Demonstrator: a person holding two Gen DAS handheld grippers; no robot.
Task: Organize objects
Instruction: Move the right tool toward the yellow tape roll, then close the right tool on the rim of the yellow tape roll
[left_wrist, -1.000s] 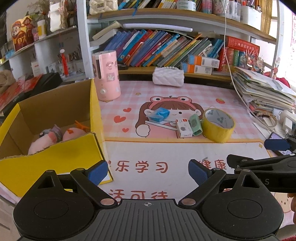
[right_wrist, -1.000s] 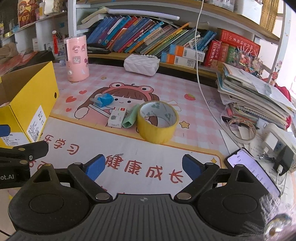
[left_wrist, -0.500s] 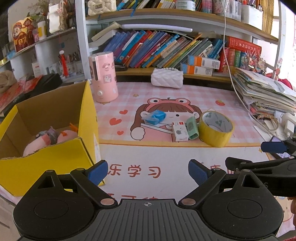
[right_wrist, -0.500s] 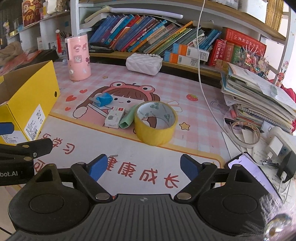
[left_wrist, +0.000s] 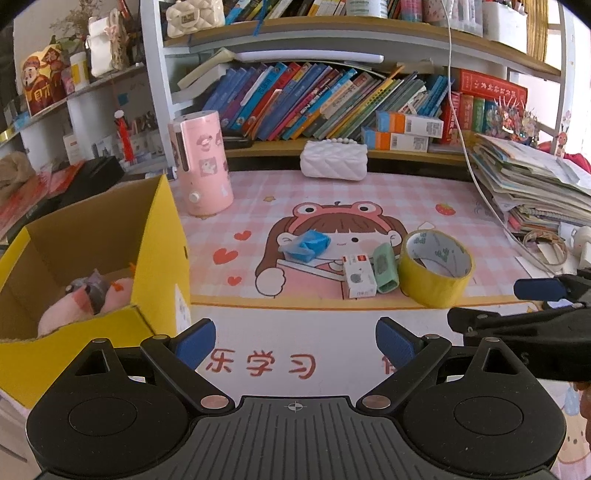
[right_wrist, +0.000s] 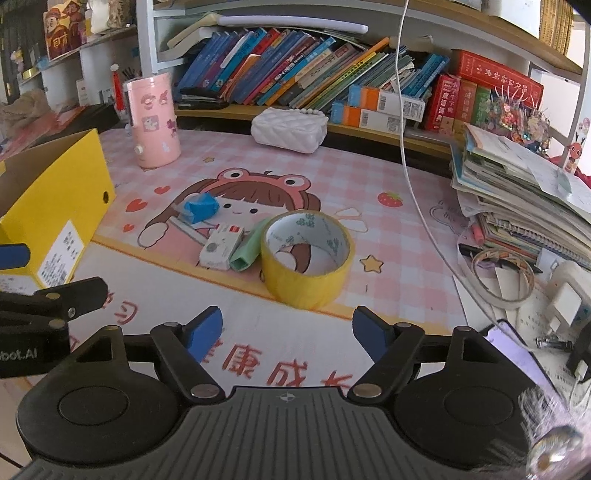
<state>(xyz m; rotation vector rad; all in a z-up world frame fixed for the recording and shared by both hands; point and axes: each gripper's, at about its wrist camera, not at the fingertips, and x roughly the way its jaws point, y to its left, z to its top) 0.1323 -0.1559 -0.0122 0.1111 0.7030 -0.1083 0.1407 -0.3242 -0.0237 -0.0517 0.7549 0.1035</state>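
Observation:
A yellow tape roll (right_wrist: 307, 258), a green case (right_wrist: 246, 251), a small white box (right_wrist: 221, 246) and a blue crumpled packet (right_wrist: 201, 207) lie together on the pink desk mat. They also show in the left wrist view: the roll (left_wrist: 436, 267), the case (left_wrist: 385, 268), the box (left_wrist: 358, 276) and the packet (left_wrist: 306, 245). An open yellow cardboard box (left_wrist: 162, 236) at the left holds a pink plush toy (left_wrist: 85, 301). My left gripper (left_wrist: 295, 345) is open and empty beside that box. My right gripper (right_wrist: 288, 328) is open and empty, just short of the tape roll.
A pink cylinder (left_wrist: 201, 166) and a white quilted pouch (left_wrist: 334, 160) stand at the back below a bookshelf. A paper stack (right_wrist: 524, 199), a phone (right_wrist: 517, 350), chargers and a hanging white cable (right_wrist: 410, 158) crowd the right side.
Both grippers have drawn back slightly and tilted up; the objects look a little farther away. Both stay open and empty. No object has moved.

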